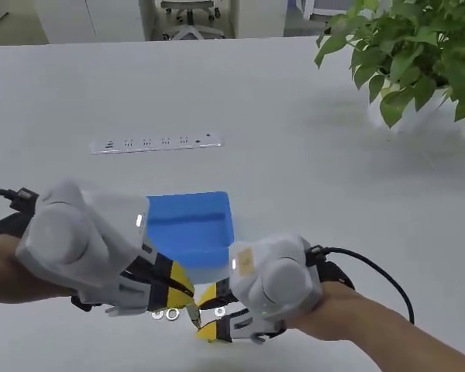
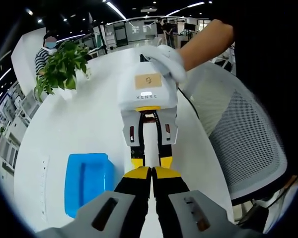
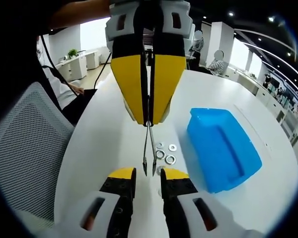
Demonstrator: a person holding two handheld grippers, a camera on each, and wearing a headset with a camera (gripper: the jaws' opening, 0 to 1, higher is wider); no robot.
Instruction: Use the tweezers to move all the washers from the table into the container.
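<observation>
The left gripper is shut on thin metal tweezers, whose two tips stand slightly apart just above the table. Facing it, the right gripper is open, its yellow jaws on either side of the tweezer tips without touching them. Several silver washers lie on the white table beside the tips. Another washer lies under the right gripper. The blue container sits just beyond the washers.
A white power strip lies farther back on the table, and a potted plant stands at the far right. A grey mesh chair is at the table's near edge. People sit at desks in the background.
</observation>
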